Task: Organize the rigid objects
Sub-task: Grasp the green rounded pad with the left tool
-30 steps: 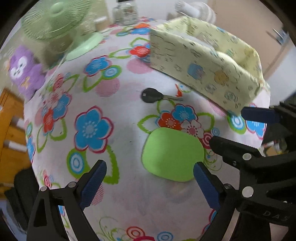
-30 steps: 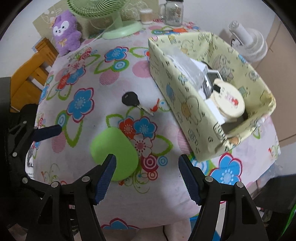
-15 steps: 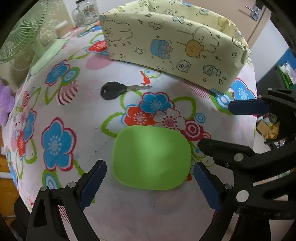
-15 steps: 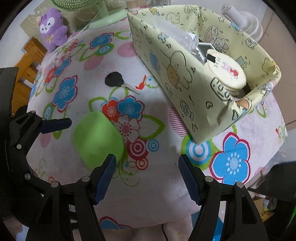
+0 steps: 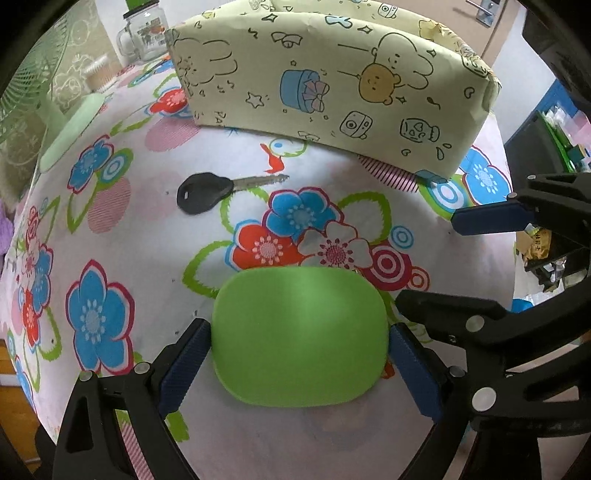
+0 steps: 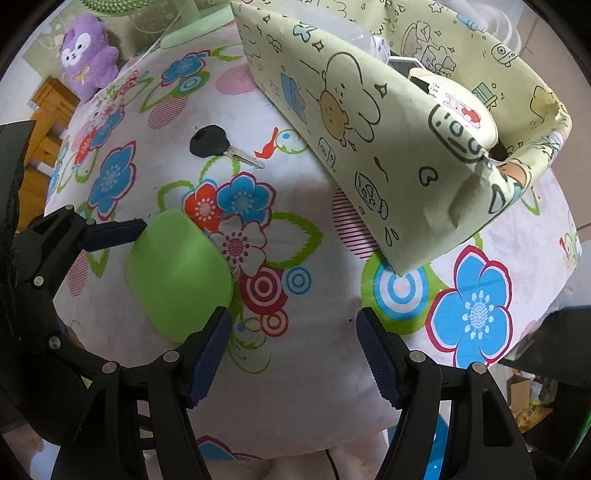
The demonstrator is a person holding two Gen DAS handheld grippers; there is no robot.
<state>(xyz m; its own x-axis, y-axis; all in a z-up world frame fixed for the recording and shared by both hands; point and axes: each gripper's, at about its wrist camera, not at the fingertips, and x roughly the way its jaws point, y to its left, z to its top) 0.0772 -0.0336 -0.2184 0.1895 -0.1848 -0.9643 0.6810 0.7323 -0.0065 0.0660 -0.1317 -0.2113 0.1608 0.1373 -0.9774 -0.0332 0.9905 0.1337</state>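
Observation:
A flat green rounded pad lies on the flowered tablecloth. My left gripper points down over it, open, with a blue pad beside each of its two side edges. In the right wrist view the green pad has one left finger at its far edge. My right gripper hovers open just right of it, with only cloth between its fingers; it also shows in the left wrist view. A black-headed key lies further back. Behind it stands a yellow cartoon-print box.
The box holds a round cream tin and other items. A green fan, a glass jar and a purple plush toy stand at the far side. A wooden chair is at the left. The table edge is near.
Both grippers have come down closer to the cloth. The left one rolled and now has the green pad between its fingers. Neither gripper's jaw width has changed.

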